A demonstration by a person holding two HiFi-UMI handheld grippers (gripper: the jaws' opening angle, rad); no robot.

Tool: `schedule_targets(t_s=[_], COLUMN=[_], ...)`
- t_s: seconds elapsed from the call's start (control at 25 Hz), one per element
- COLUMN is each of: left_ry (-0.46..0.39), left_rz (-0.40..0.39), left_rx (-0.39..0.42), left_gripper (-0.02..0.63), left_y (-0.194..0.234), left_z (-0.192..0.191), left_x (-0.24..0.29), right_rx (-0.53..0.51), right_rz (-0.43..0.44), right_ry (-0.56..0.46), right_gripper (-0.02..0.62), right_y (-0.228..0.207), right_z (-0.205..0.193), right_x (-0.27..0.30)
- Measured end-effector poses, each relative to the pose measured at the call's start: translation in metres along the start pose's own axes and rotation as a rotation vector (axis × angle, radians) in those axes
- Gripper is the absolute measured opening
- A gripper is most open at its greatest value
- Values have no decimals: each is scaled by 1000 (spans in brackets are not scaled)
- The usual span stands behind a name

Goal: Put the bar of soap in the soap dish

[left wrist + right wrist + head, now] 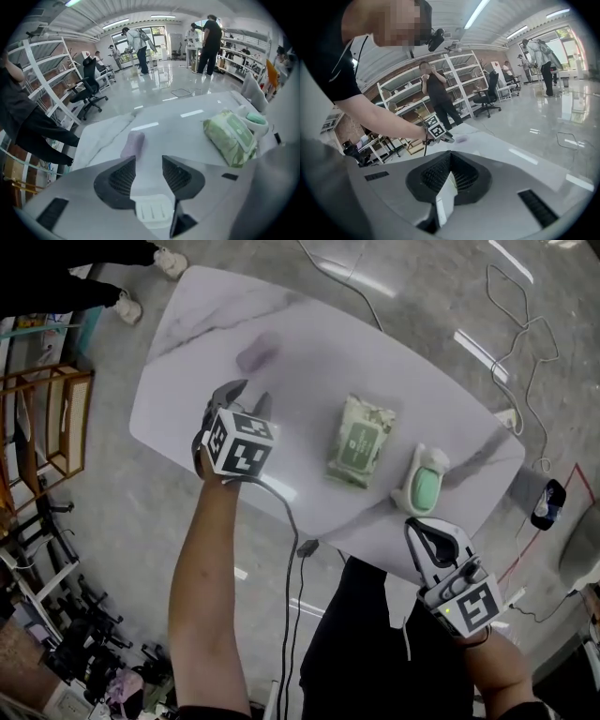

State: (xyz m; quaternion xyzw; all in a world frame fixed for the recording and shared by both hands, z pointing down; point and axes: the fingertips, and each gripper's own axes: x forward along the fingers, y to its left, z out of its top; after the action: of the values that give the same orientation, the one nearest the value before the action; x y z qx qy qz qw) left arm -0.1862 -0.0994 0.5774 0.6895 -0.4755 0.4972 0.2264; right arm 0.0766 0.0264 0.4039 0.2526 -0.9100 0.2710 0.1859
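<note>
Barely begun, I judge; the bar of soap (133, 143) lies on the counter (309, 352) just ahead of the parted, empty left tongs (149, 159); the soap dish (424, 486) waits unfilled near the clenched, empty right tongs (449, 154).

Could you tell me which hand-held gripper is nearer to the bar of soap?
Left. The left hand-held gripper hovers just short of the bar of soap, jaws apart; the right hand-held gripper is shut, off the table edge beside the soap dish.
</note>
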Motion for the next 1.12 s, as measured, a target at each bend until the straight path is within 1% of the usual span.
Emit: schedule_targets(t_s=[0.08,0.2,0.44,0.56,0.72,0.84,0.96,1.04,1.12], left_ry=[1,12,71,98,142,178,184,181,187], left_rz=[3,3,-2,-11,-69,-99,-100,-105,-134], left_rx=[11,46,180,231,247,287,319,320,315], left_gripper=[192,216,221,221,221,227,227,225,225], left_y=[9,20,33,39,43,39,36,40,42], left_z=[6,13,16,18,21,20,24,24,24], left_x=[9,21,41,53,73,85,90,97,101], right_rx=[6,19,30,29,35,48,51,57,69], right_rz=[-3,-19,-54,-69,-88,-91,-113,-112,-109], right_ry=[-1,-7,-17,-20,-22,-36,-42,-49,-54], right_gripper=[14,14,14,14,14,14,14,14,14], right_y=[0,-4,-18,-22,-29,-33,-38,-38,-38], right_z=[-3,-5,-7,-6,-4,2,2,5,7], right_x=[3,4,3,2,1,4,5,7,10])
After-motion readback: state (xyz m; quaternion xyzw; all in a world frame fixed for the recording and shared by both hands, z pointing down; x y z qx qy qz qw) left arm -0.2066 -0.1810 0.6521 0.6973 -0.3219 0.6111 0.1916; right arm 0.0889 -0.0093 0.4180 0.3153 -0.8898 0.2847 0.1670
